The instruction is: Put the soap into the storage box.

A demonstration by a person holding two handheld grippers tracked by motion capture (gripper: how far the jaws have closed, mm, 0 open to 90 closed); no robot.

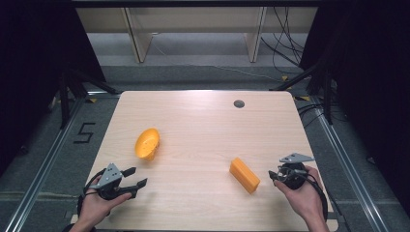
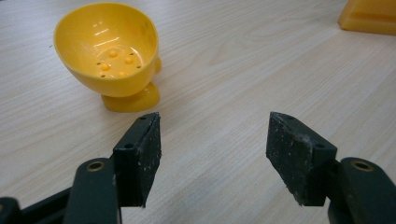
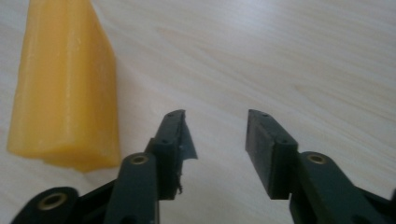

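Table [image 1: 203, 125] of pale wood takes up the middle of the high view, with grey floor and dark stands around it and a small dark round fitting [image 1: 239, 103] set near its far edge. On the table's left half lies a yellow cup [image 1: 147, 143], tipped on its side; in the left gripper view it [image 2: 109, 56] rests on its rim and foot with its mouth turned toward the camera, and small holes show in its bottom. On the right half lies a yellow block [image 1: 244, 175], long and narrow, set at a slant; the right gripper view shows it [image 3: 65, 88] flat on the wood, just beside the left jaw but not between the two. The left gripper [image 1: 135, 178] is held low over the near left corner, pointing toward the cup, its jaws standing wide apart with bare wood between them [image 2: 214, 140]. The right gripper [image 1: 274, 175] sits at the near right, close to the block's near end, its jaws parted by a narrower gap and holding nothing [image 3: 217, 135]. Each gripper is carried in one of the person's hands, which come in from the bottom edge
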